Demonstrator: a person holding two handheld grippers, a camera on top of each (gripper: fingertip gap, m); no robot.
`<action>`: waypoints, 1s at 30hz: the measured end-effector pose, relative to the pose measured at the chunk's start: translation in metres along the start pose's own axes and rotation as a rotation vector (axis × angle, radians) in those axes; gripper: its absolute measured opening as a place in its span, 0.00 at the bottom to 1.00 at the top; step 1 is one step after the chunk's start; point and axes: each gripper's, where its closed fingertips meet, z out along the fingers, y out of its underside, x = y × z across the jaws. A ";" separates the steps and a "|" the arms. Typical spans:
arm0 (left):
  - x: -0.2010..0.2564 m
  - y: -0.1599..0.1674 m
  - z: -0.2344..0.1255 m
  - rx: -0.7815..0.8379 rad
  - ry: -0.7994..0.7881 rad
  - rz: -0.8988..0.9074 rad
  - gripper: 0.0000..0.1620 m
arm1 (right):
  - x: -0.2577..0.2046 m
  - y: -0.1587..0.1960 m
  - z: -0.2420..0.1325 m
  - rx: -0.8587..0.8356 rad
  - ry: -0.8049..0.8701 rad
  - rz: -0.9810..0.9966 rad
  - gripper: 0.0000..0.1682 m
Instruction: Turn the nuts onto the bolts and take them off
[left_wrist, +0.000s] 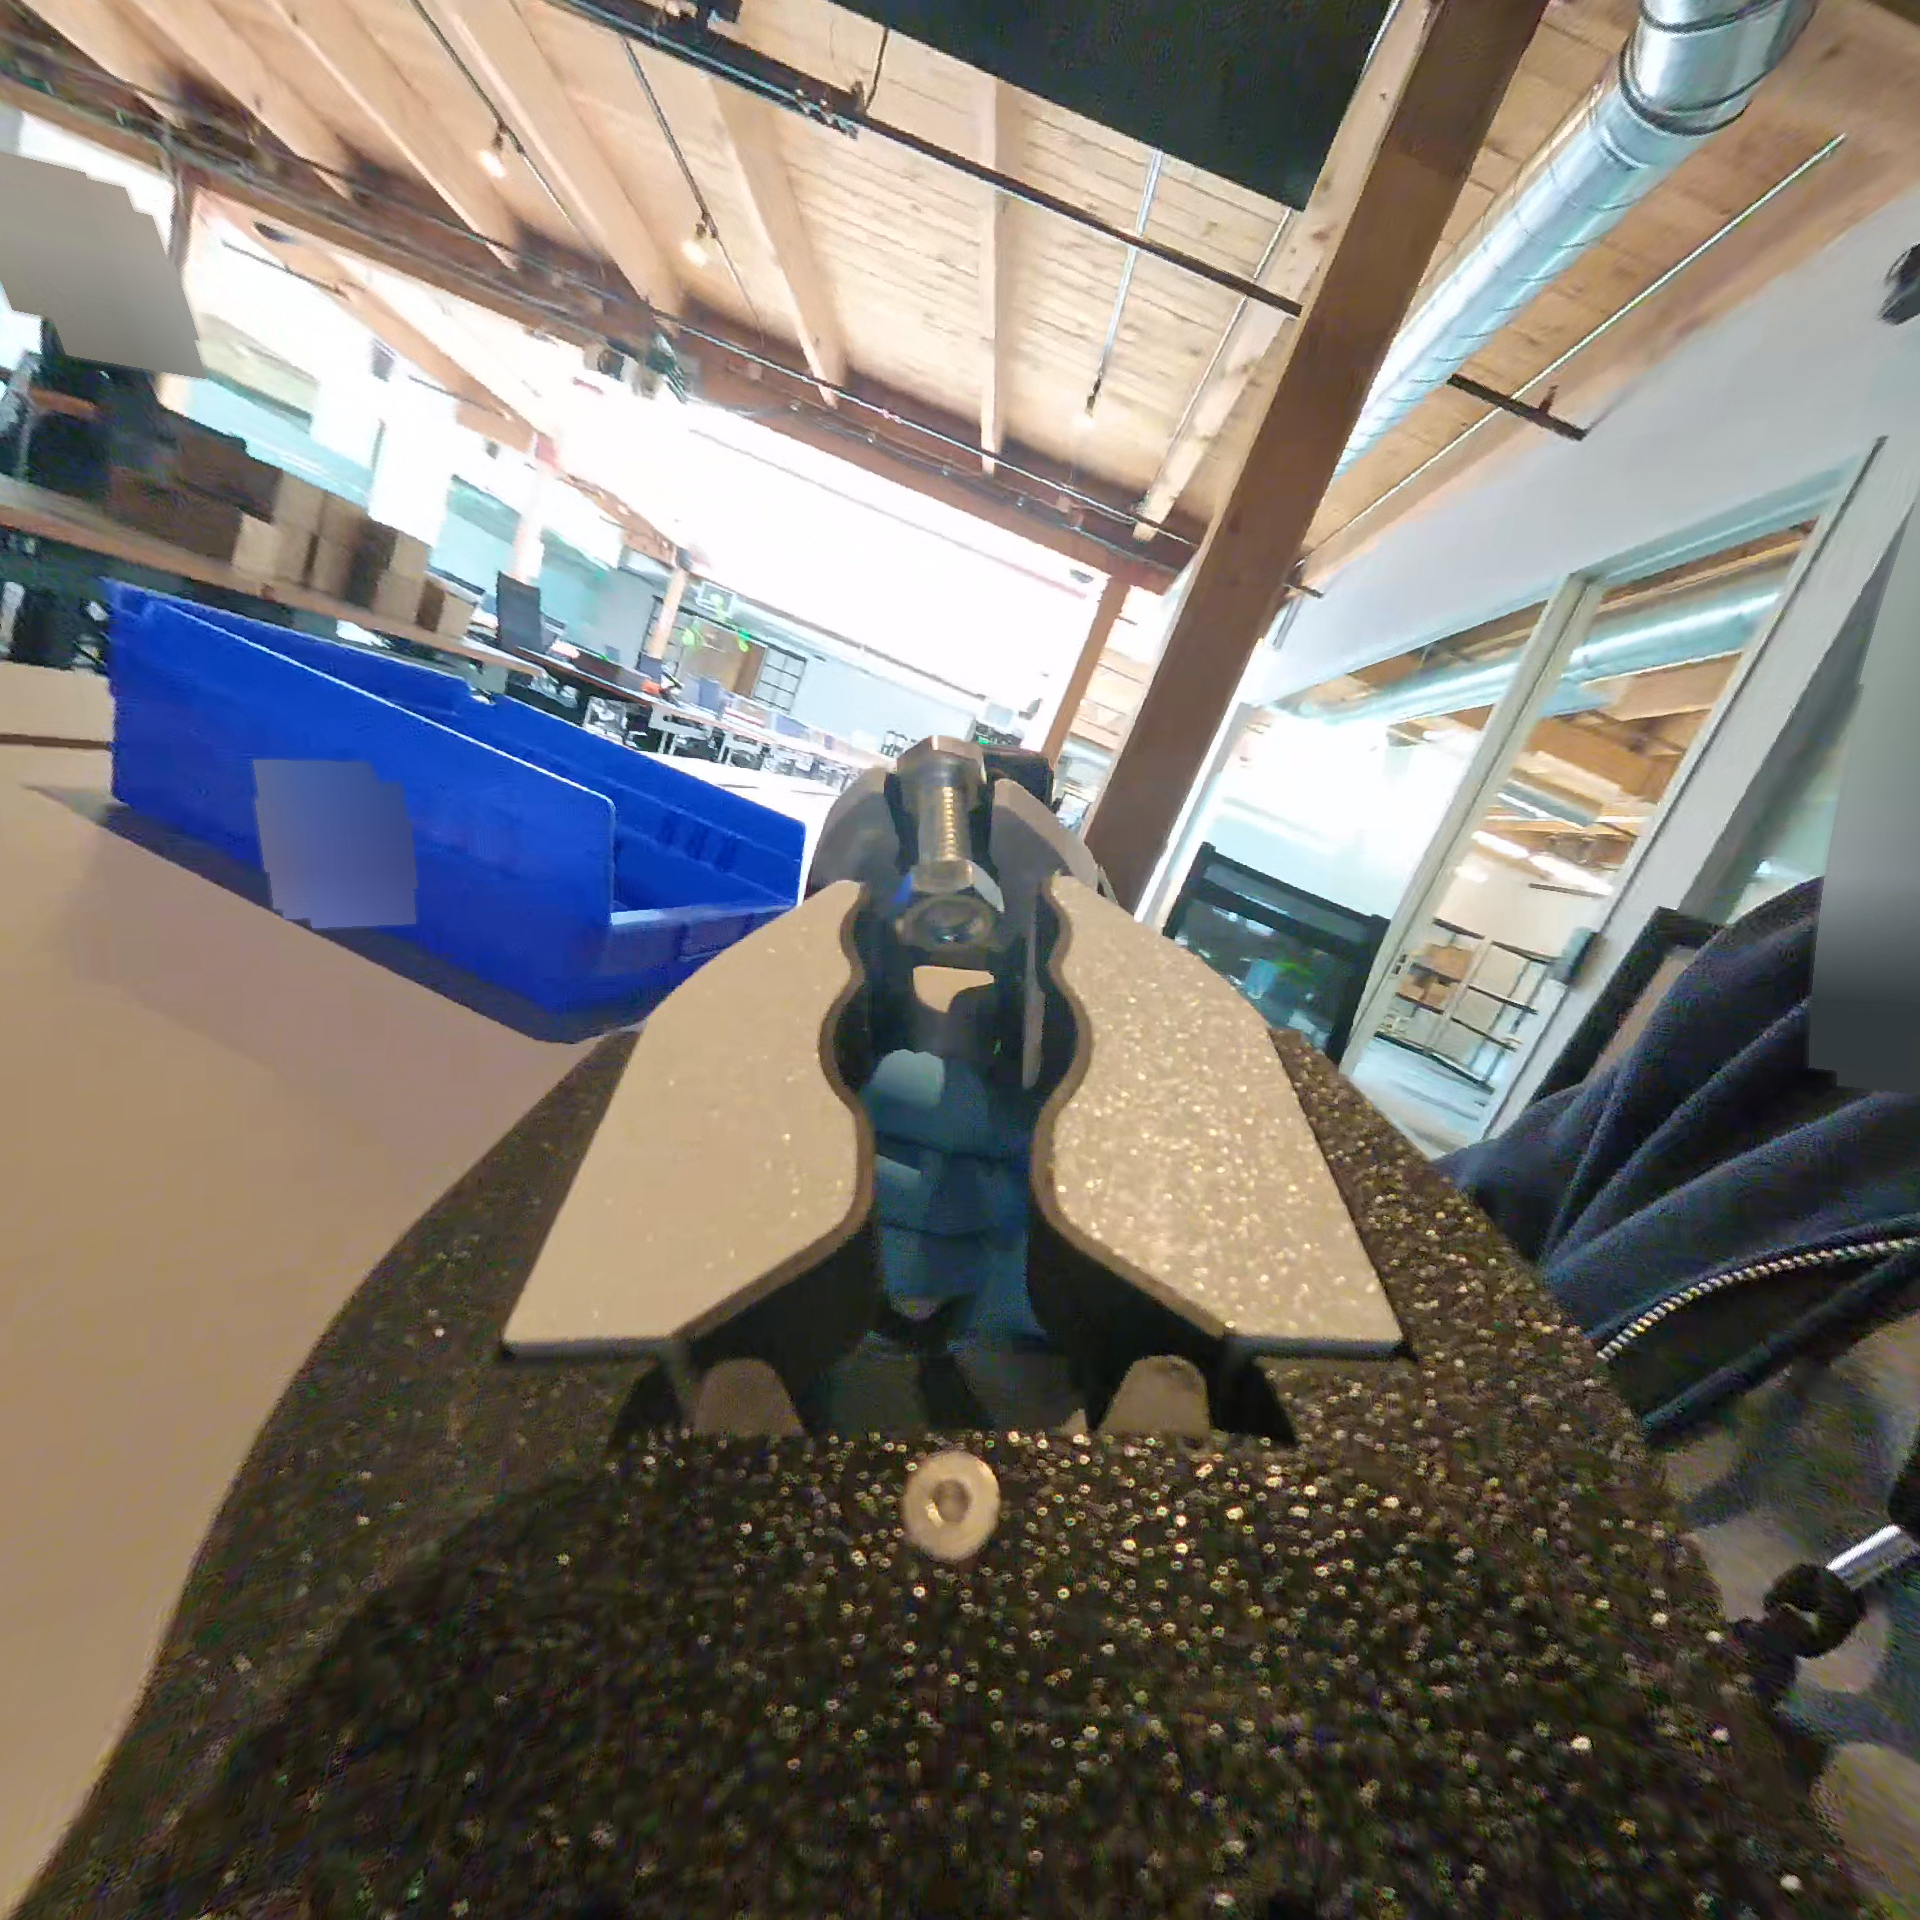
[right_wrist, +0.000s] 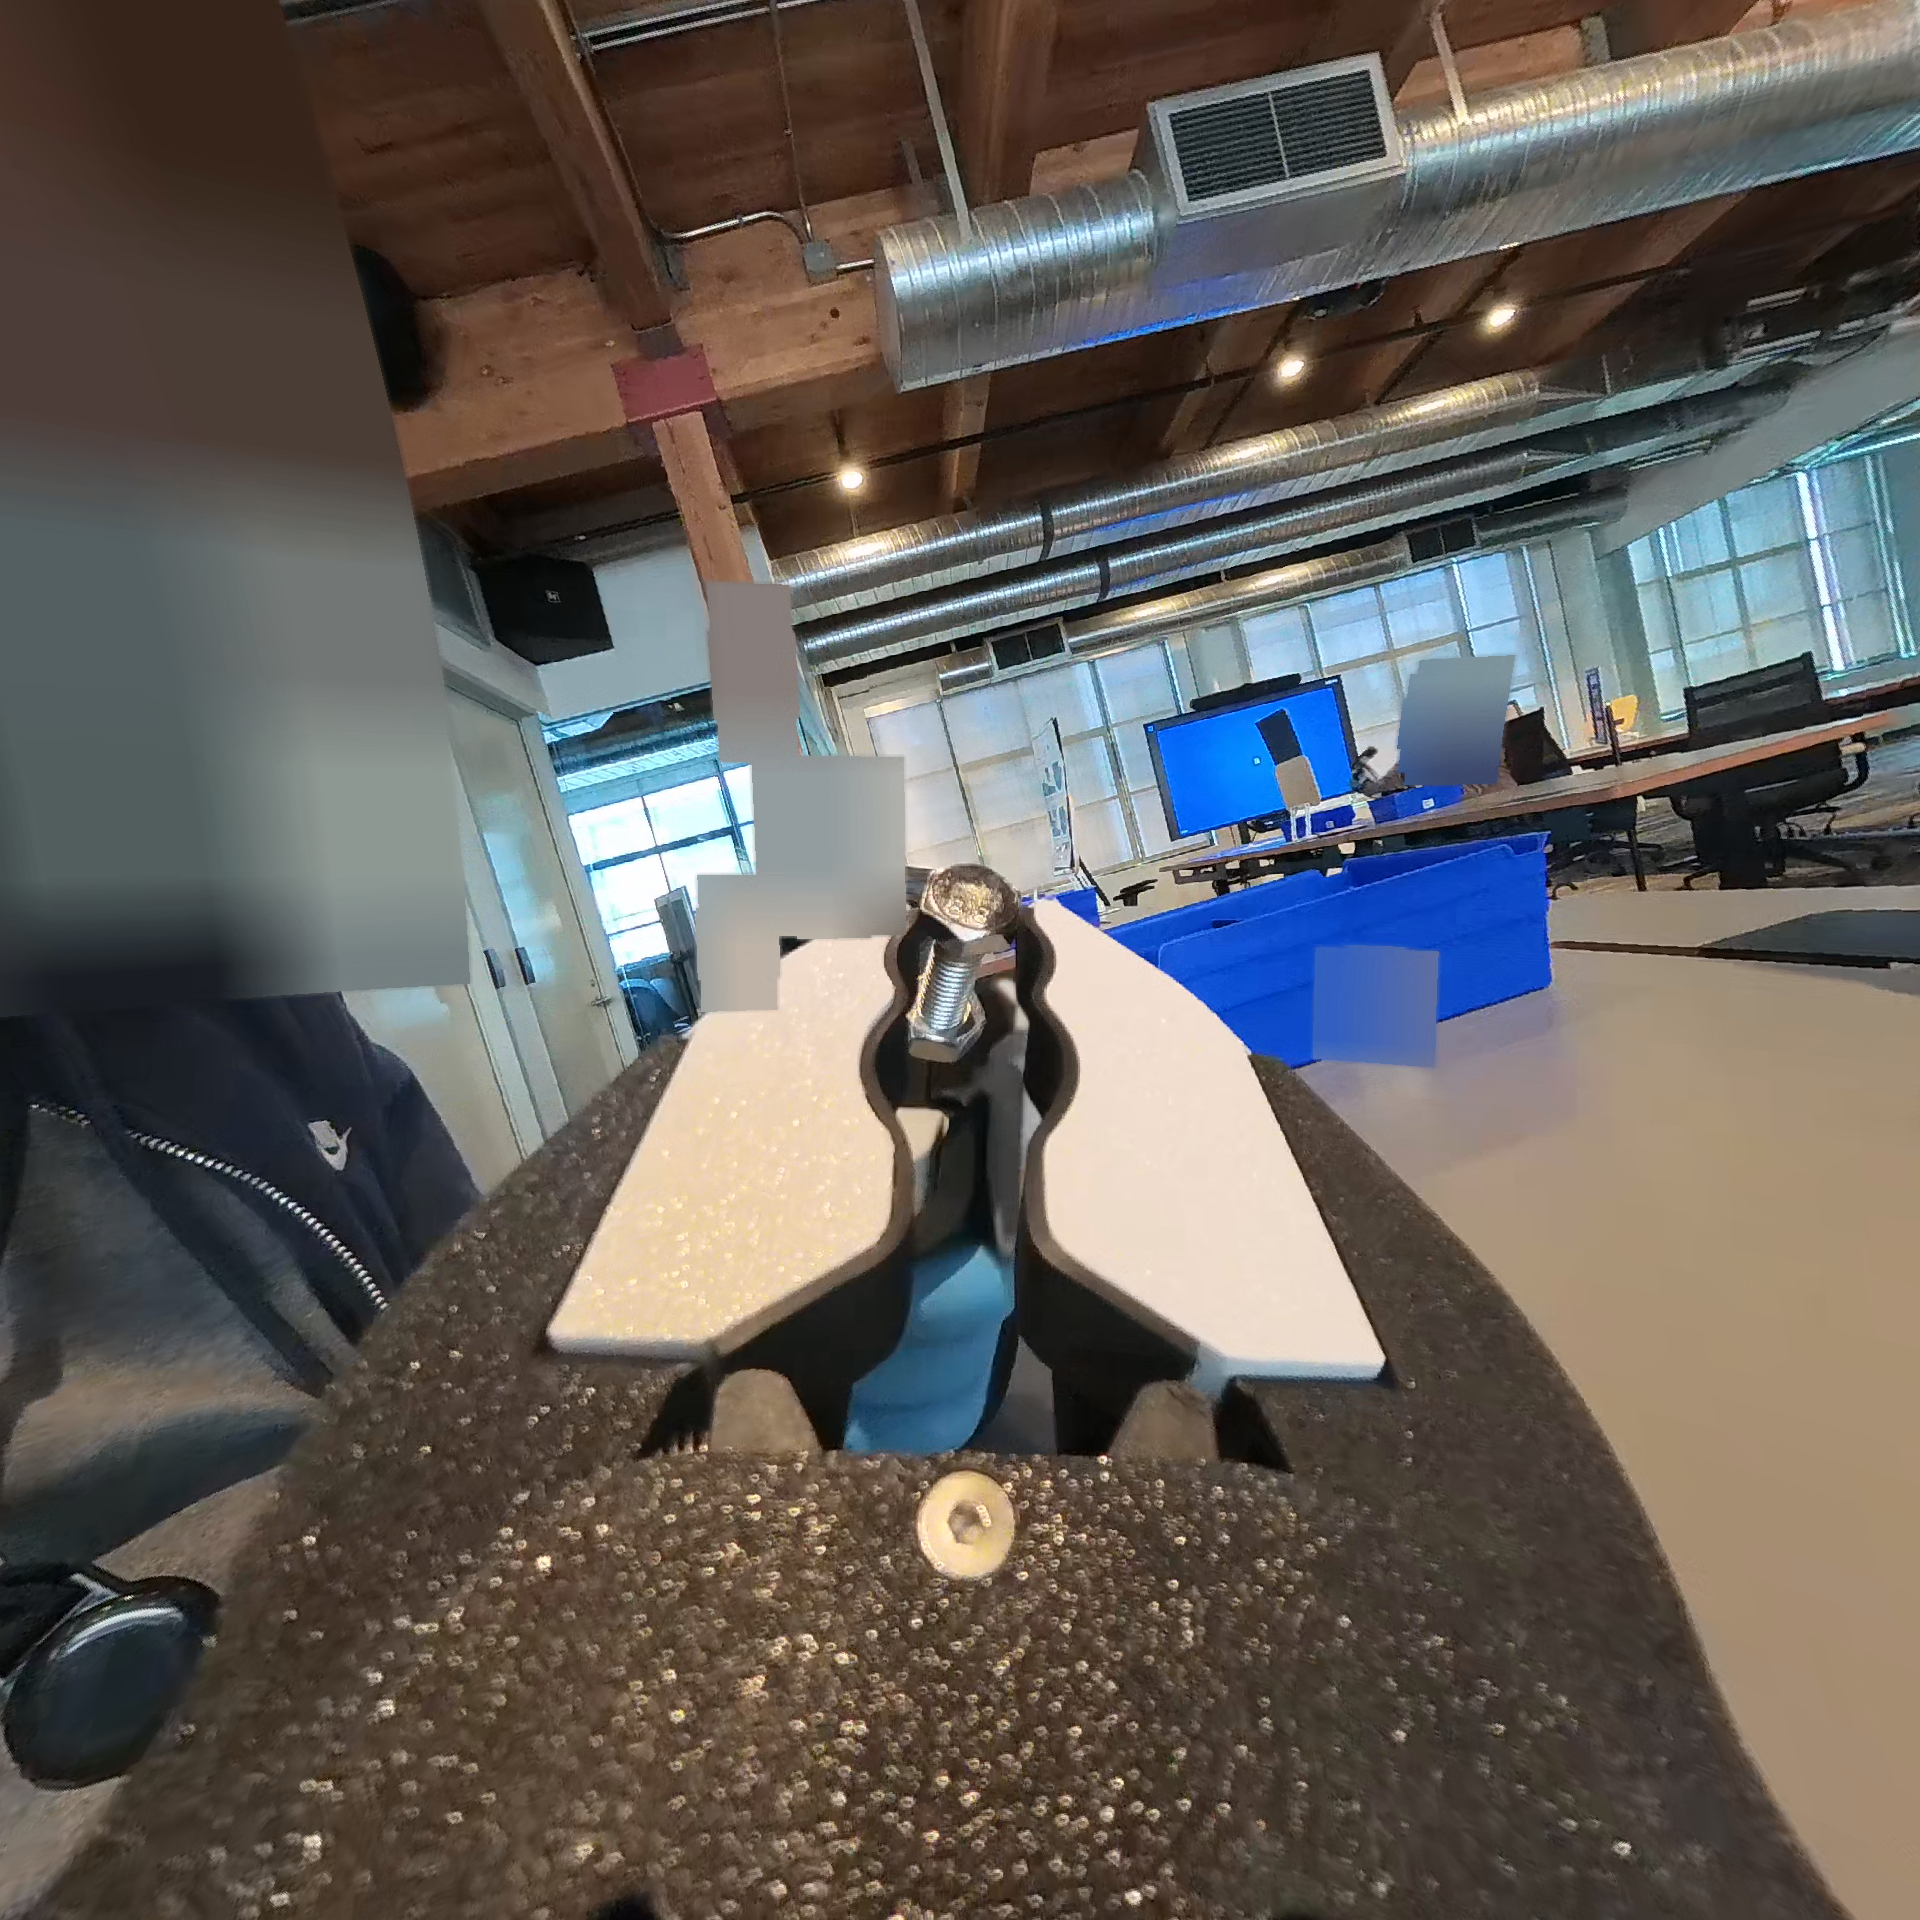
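Up off the surface (right_wrist: 1714, 1195), between us, left tongs (left_wrist: 943, 914) clamp the nut (left_wrist: 943, 883) while right tongs (right_wrist: 961, 940) clamp the bolt (right_wrist: 951, 987) under its head, nut near the shank's tip. If we tilt either side, threads could cross and jam, or the nut drops beside the bin (left_wrist: 468, 831)

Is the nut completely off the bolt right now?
No, the nut sits threaded on the bolt, at the shank's end away from the head.
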 end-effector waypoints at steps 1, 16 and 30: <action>0.000 0.001 0.001 0.000 0.003 -0.011 0.13 | -0.001 0.001 0.000 -0.004 -0.002 -0.003 0.10; -0.001 -0.006 -0.003 -0.091 -0.463 1.139 0.12 | -0.007 0.000 0.002 0.006 -0.030 -0.006 0.10; 0.010 -0.009 -0.009 -0.058 -0.213 0.781 0.12 | -0.017 0.007 0.005 -0.176 -0.071 -0.118 0.21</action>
